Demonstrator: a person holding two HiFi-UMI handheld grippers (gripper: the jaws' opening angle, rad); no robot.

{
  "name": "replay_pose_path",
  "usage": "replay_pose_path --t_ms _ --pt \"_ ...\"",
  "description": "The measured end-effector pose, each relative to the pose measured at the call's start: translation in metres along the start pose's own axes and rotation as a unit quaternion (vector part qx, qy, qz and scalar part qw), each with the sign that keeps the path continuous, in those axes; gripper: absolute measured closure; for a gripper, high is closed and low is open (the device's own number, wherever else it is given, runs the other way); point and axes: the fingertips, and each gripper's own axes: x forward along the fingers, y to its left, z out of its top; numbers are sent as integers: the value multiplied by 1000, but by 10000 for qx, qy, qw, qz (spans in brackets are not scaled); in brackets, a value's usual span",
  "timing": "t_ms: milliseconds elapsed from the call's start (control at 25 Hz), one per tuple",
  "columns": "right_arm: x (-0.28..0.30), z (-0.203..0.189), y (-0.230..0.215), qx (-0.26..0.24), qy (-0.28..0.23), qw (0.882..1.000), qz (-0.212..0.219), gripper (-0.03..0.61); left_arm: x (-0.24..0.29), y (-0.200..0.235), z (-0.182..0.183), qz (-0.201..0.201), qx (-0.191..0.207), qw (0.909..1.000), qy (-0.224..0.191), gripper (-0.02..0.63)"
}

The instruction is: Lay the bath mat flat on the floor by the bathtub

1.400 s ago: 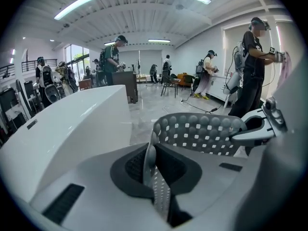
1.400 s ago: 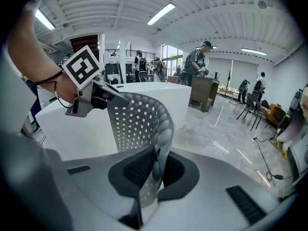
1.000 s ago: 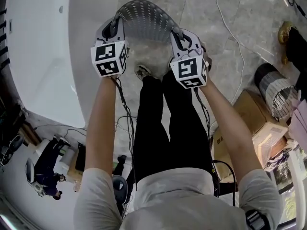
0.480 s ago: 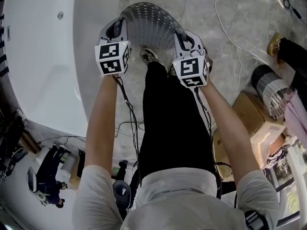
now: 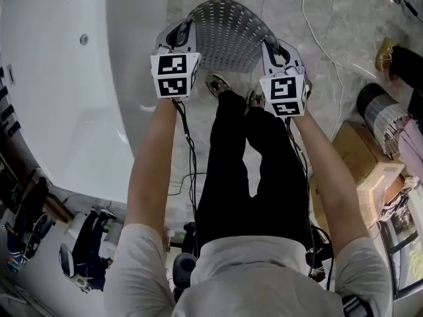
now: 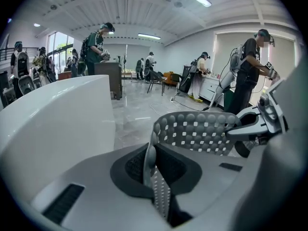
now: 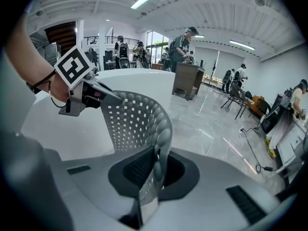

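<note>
The grey, hole-dotted, bumpy bath mat [image 5: 228, 32] arches off the floor beside the white bathtub [image 5: 59, 111], its side edges pinched in the fingers of the left gripper [image 5: 180, 37] and right gripper [image 5: 276, 50].

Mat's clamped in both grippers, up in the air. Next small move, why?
Probably lower both grippers toward the floor beside the bathtub while drawing them apart. The left gripper and right gripper each pinch an edge of the bath mat, which bows in an arch between them, off the floor.
</note>
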Motion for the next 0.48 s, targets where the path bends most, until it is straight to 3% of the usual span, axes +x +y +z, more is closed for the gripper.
replay_pose_path --t_ms 200,480 --pt "25 -3 -14 -32 65 9999 -87 555 29 13 -3 -147 -5 9998 99 586" --pt "64 0 -31 -72 184 9998 -8 555 58 29 -8 -47 -89 9997 227 586"
